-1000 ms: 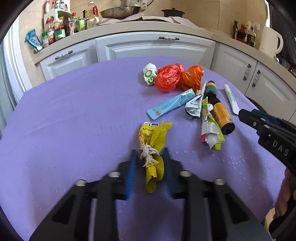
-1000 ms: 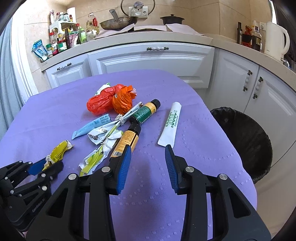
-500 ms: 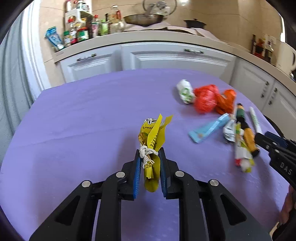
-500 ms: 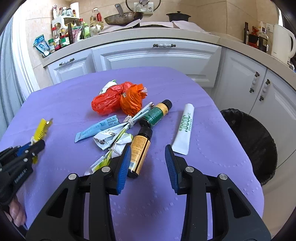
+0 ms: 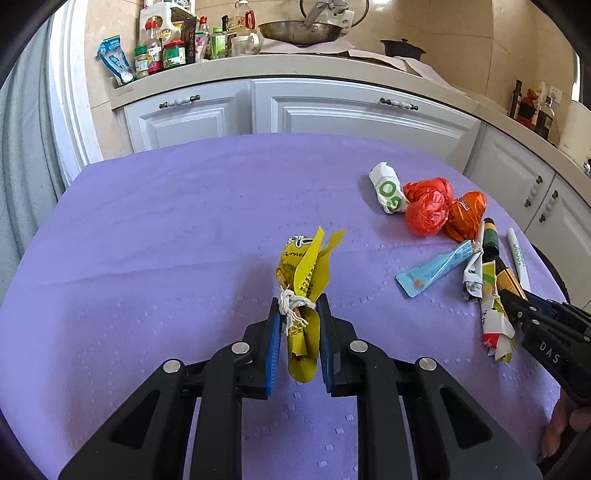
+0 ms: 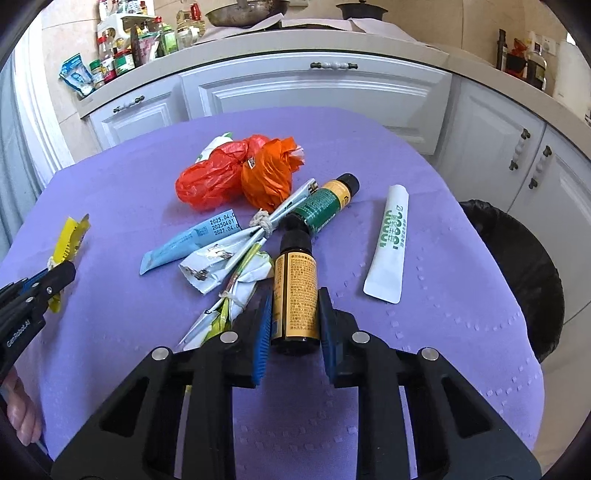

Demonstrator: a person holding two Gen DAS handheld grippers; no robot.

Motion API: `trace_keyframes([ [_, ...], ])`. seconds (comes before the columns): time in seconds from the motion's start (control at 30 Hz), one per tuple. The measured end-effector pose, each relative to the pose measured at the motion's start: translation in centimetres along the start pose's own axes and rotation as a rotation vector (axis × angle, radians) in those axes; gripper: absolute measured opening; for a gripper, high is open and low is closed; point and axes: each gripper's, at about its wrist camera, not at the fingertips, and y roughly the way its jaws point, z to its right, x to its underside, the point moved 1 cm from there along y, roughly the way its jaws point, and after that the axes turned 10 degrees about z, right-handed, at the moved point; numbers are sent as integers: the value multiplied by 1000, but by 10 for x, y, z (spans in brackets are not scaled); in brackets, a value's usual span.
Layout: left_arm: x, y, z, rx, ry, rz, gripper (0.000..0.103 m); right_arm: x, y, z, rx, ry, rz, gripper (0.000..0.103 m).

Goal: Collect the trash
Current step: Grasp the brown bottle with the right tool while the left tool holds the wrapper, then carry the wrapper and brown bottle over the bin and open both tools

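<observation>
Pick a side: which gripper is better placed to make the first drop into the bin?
Left. The left gripper is already shut on the yellow wrapper. The right gripper only straddles the amber bottle, unclamped, though the bin is on its side.

White kitchen cabinets [image 5: 354, 110], condiment bottles [image 5: 162, 55] on the counter, steel pan [image 5: 299, 31], dark lidded pot [image 5: 402, 46]

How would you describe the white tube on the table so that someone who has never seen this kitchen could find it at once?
Start at the purple table and go to its edge nearest the black bin. The white tube lies flat there by itself, apart from the heap of rubbish. It alone is plain white with green lettering down its length; the nearby bottles are dark.
</observation>
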Motion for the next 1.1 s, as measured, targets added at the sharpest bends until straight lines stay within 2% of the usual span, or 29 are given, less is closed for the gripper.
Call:
trace_keyframes([
  [0.3, -2, -6, 6, 7, 13, 21, 19, 5, -16, 5, -1, -15, 44, 23],
  [0.53, -9, -17, 27, 54, 27, 55, 19, 0, -37, 23, 33, 7, 104, 23],
  [0.7, -20, -24, 56, 118, 51, 95, 19, -8, -52, 51, 88, 42, 148, 23],
  [1.1, -43, -23, 166, 301, 154, 141, 19, -22, -80, 145, 267, 130, 238, 23],
])
